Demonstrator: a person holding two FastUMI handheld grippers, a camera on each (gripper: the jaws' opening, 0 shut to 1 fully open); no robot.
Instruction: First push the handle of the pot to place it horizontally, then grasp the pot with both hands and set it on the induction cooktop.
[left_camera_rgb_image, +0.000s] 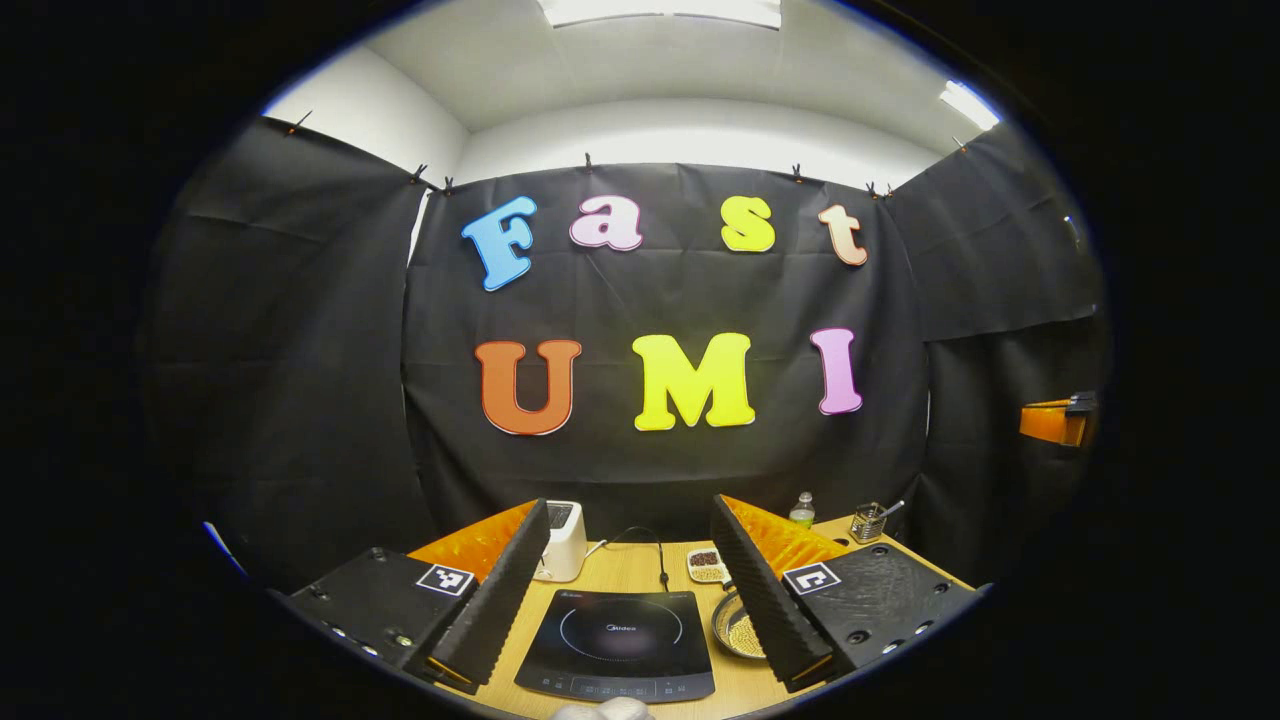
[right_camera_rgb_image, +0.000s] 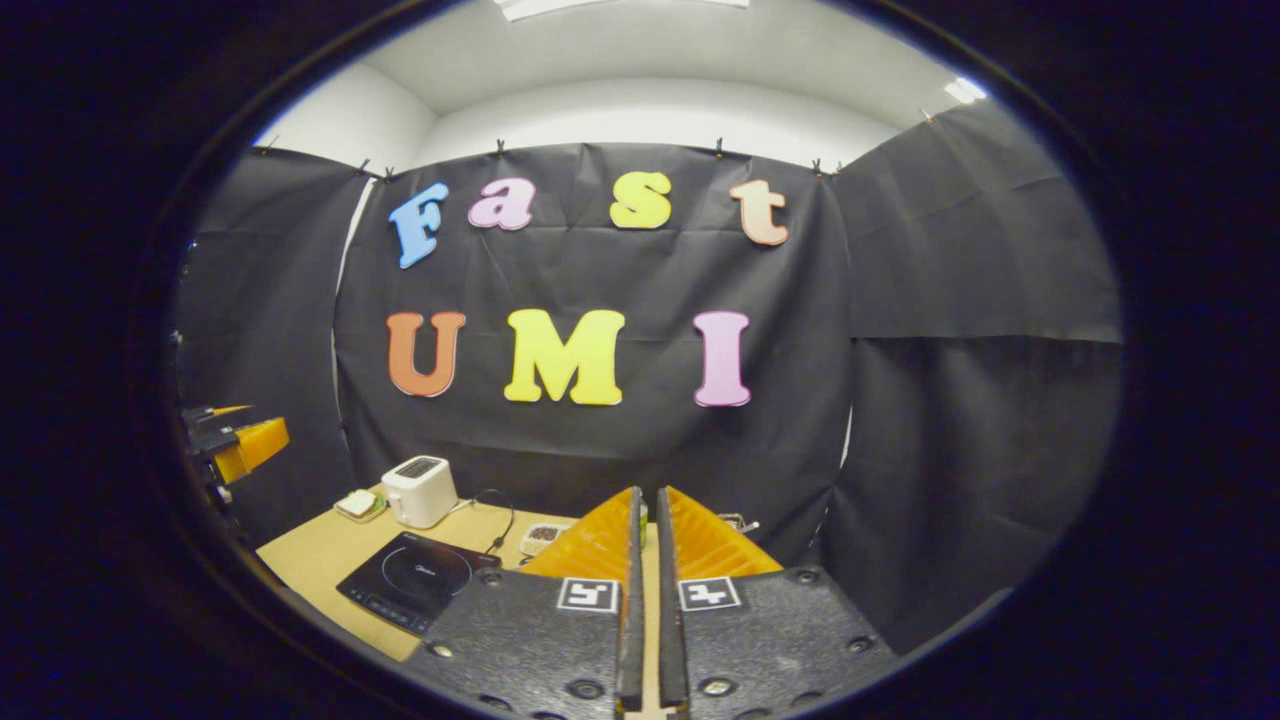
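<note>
Pot (left_camera_rgb_image: 738, 628) behind hand-held gripper's (left_camera_rgb_image: 632, 590) finger

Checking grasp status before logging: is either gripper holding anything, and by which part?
Nothing is held. The left gripper is open above the table; the right gripper is shut on nothing.

A brand name is printed in pale letters at the center of the cooktop (left_camera_rgb_image: 618, 643), inside its ring, in the left gripper view; it looks like "Midea" but is too small to read with certainty. A smaller mark sits at the cooktop's back left corner, unreadable. In the right gripper view the same print on the cooktop (right_camera_rgb_image: 415, 580) is a blur.
</note>
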